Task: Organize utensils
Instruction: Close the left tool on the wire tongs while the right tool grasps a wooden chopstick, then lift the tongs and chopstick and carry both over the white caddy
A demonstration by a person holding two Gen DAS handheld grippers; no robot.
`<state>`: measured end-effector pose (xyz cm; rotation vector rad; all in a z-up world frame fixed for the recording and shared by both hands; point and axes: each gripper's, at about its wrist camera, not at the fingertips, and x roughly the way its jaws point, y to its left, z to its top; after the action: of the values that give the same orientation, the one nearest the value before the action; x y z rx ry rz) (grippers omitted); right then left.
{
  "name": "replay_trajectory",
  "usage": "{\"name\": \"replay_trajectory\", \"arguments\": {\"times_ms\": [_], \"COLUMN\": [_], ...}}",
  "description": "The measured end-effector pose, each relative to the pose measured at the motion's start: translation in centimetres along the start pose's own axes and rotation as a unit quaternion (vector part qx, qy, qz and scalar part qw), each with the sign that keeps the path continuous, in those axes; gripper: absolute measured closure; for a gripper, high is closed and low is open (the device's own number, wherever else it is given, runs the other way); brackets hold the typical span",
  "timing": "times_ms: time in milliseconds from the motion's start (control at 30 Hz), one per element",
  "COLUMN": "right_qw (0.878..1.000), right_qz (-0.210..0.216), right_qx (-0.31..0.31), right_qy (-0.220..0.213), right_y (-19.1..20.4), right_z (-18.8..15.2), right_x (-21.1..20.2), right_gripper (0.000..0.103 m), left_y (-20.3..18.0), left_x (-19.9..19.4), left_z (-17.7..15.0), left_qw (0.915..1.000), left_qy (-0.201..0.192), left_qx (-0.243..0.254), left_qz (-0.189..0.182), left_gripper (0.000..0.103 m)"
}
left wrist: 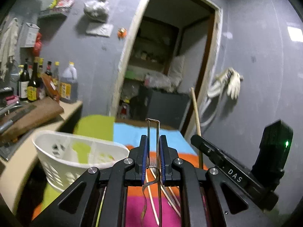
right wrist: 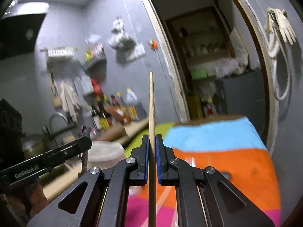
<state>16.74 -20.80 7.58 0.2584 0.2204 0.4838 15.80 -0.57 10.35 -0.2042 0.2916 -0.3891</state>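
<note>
we read the step in hand as the carry: both tools are lifted clear of the striped cloth (left wrist: 130, 134), each with a utensil, and neither piece is yet stowed.

lower left of the left wrist view: the white perforated utensil basket (left wrist: 56, 162), divided inside, stands at the cloth's edge beside the counter (left wrist: 28, 147); its visible compartments look empty.

centre of the same view: the left gripper (left wrist: 153, 151) is closed to a narrow gap on a pair of metal tongs (left wrist: 153, 130), whose looped end juts up beyond the pads. below the jaws, chopsticks and a fork (left wrist: 167, 194) lie on the cloth, not yet gathered.

right of that view: the right gripper's body shows in profile, and the stick it carries stands up beside it.

centre of the right wrist view: the right gripper (right wrist: 151, 151) is clamped almost fully on a single wooden chopstick (right wrist: 151, 98), which stands nearly upright between the blue pads (right wrist: 145, 151), its tip high in the frame.

we judge that the next move calls for swinging each tool over the basket, tipping the utensil end-down into one compartment, and only then releasing; the long chopstick could pivot in so slim a grip.
</note>
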Motion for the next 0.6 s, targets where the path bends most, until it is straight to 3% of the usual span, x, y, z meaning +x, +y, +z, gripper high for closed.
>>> {"name": "replay_trajectory", "arguments": {"times_ms": [333,600], "right_qw": [0.993,0.989], "right_qz": [0.052,-0.011], "right_qx": [0.03,0.019], "right_qy": [-0.101,-0.144], "right_y": [5.2,6.8], "right_z": [3.4,2.7], "right_x": [6.2,10.0], "right_gripper": [0.098,0.098], "left_y": [8.0,14.0], "left_x": [-1.5,-0.2], "left_z": [4.9,4.7], "left_qw": [0.9919,0.9781], "left_qy": [-0.09,-0.153], "left_qx": [0.002,-0.031], "left_qz": [0.09,0.137], "left_gripper": [0.094,0.094]}}
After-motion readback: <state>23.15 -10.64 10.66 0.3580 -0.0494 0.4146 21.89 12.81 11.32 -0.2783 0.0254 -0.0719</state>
